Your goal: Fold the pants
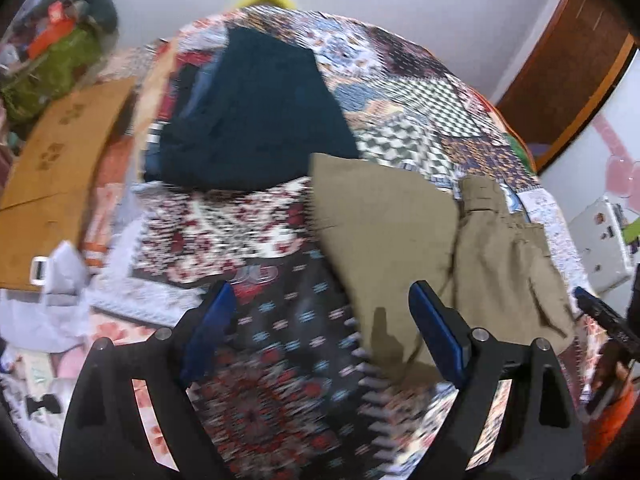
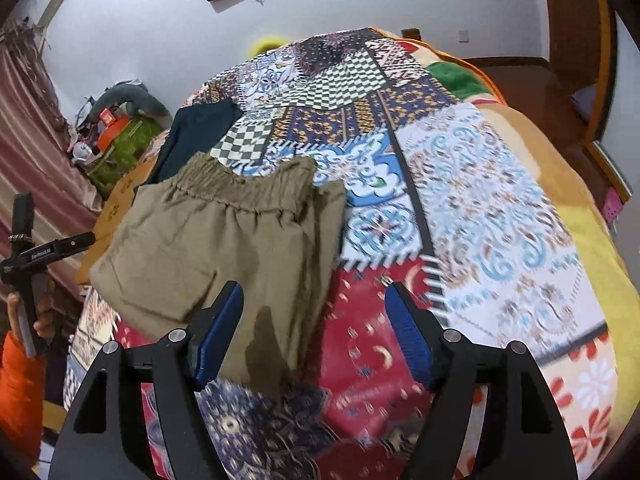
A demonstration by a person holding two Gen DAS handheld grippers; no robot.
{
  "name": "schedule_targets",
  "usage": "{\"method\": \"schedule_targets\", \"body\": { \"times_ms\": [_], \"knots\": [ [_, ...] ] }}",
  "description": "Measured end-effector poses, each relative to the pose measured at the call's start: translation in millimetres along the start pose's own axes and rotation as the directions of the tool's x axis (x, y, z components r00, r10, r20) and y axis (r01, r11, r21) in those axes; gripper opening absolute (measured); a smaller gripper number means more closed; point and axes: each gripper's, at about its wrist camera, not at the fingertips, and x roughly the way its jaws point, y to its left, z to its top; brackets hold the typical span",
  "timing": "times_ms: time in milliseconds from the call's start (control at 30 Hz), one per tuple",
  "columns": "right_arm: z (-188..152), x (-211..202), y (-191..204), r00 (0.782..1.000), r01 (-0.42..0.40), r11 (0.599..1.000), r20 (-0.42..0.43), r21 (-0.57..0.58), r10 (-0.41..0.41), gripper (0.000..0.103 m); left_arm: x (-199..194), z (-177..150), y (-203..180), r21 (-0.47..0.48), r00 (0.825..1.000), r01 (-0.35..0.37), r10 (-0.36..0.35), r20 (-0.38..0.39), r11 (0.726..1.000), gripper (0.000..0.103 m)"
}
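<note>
Khaki pants (image 2: 224, 248) lie folded on the patchwork bedspread (image 2: 480, 200), elastic waistband toward the far side, a dark wet stain near the close edge. In the left wrist view the pants (image 1: 400, 240) lie right of centre. My left gripper (image 1: 320, 312) is open and empty above the bedspread, its right finger over the pants' edge. My right gripper (image 2: 316, 320) is open and empty, its left finger over the pants' near edge. The left gripper also shows at the left edge of the right wrist view (image 2: 28, 248).
A dark teal folded garment (image 1: 248, 120) lies beyond the khaki pants, also seen in the right wrist view (image 2: 192, 132). A cardboard box (image 1: 52, 168) and cluttered green bag (image 1: 52, 68) stand left of the bed. A wooden door (image 1: 560, 64) is at far right.
</note>
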Motion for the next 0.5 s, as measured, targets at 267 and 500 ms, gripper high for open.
{"method": "schedule_targets", "body": {
  "times_ms": [267, 500],
  "knots": [
    [10, 41, 2, 0.996, -0.049, 0.999, -0.08, 0.005, 0.049, 0.07, 55, 13, -13, 0.007, 0.994, 0.018, -0.017, -0.103, 1.0, 0.084],
    [13, 61, -11, 0.981, -0.144, 0.985, -0.116, 0.096, 0.155, 0.075, 64, 20, -20, 0.001, 0.991, 0.067, -0.066, -0.114, 0.998, 0.068]
  ]
}}
